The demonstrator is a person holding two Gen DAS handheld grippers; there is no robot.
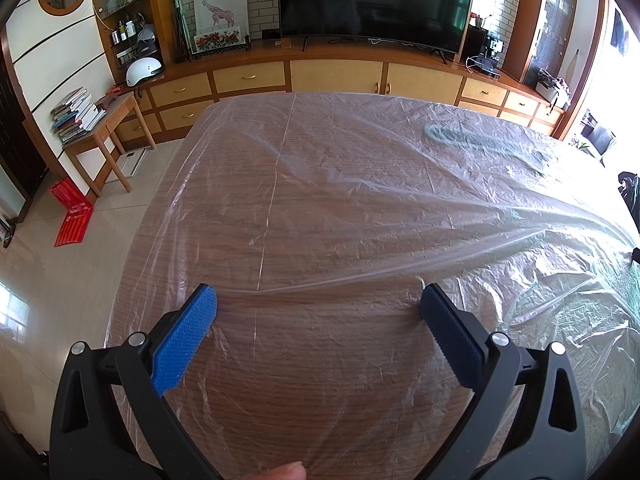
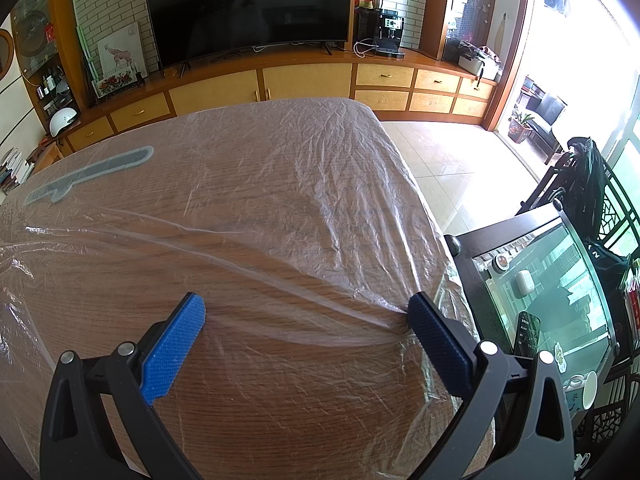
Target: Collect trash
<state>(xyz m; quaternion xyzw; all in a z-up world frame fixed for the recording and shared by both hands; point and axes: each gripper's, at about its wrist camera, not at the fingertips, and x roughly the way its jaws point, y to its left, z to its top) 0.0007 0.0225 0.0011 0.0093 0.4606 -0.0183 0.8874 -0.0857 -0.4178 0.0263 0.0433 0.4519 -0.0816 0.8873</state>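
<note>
left wrist view: left claw (image 1: 318, 300) spread wide over a wood-grain tabletop (image 1: 304, 384), blue pads (image 1: 188, 332) far apart, nothing between them. a thin clear plastic sheet (image 1: 320, 184) covers the tabletop — crinkled, glossy. a raised, taut fold of the sheet runs from about 3 o'clock down toward the gap between the pads; the pad at 4 o'clock seems to touch the film at its tip, but no grip on it. a grey-blue flat shape (image 1: 480, 142) lies under the sheet at 1 o'clock; what it is, cannot tell. fingertip (image 1: 286, 472) visible at 6 o'clock, frame bottom. at 12 o'clock a dark television (image 1: 376, 0) on a long wooden cabinet (image 1: 336, 76); at 9 o'clock a small side table (image 1: 110, 120) with stacked books (image 1: 76, 114); white helmet (image 1: 143, 70) at 10 o'clock.

right wrist view: right claw (image 2: 306, 308) equally wide, pads (image 2: 176, 344) well apart, holding nothing. same plastic sheet (image 2: 304, 168) over the tabletop (image 2: 280, 400), gathered into stretched pleats that converge at the tip of the pad at 4 o'clock — touching it, not pinched. grey-blue shape (image 2: 92, 174) under the film at 10 o'clock. at 3 to 4 o'clock, beside the tabletop, a dark glass-topped stand (image 2: 540, 280) with a white cup (image 2: 590, 390) and a remote (image 2: 526, 334) on it.
</note>
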